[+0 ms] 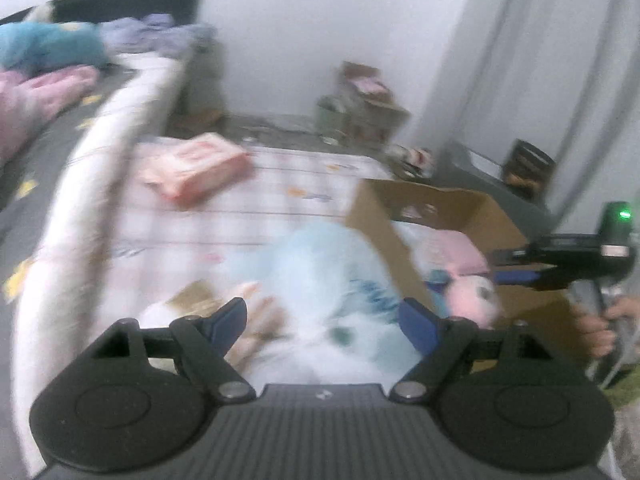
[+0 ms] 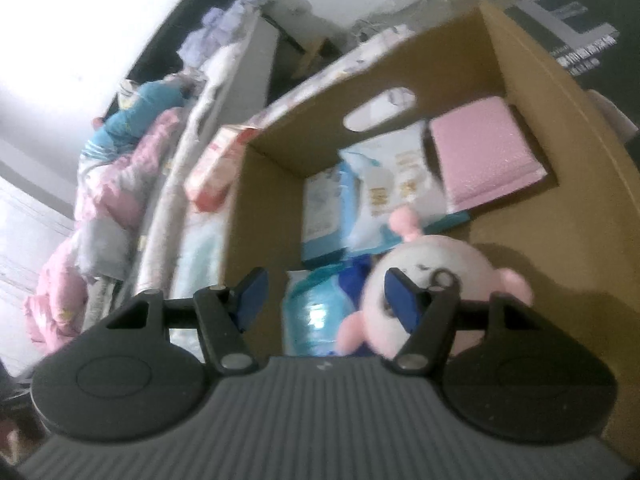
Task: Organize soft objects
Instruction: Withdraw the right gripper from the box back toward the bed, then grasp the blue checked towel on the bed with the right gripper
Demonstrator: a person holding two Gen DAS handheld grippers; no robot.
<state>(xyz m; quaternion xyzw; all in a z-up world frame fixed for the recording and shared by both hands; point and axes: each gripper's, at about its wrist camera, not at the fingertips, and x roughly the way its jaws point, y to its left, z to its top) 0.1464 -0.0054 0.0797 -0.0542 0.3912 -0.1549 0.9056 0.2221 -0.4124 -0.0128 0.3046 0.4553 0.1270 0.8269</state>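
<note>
Spillage is the risk: the pale blue plush (image 1: 316,280) (blurred) is straddled, ungrasped, by the released left gripper (image 1: 320,320) beside the cardboard box (image 1: 380,224) wall. The right gripper (image 2: 324,296) is likewise spread, nothing held, and the pink toy (image 2: 436,276) could be knocked.

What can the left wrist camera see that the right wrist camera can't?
Only the left wrist view shows the fluffy light-blue plush lying outside the box, the right tool seen from the side, and the hand holding it. Only the right wrist view looks down into the box and shows the white and blue packets at its bottom. Both show the cardboard box, the pink pad inside it, the pink and white plush and the pink-red pack on the checked cover.
</note>
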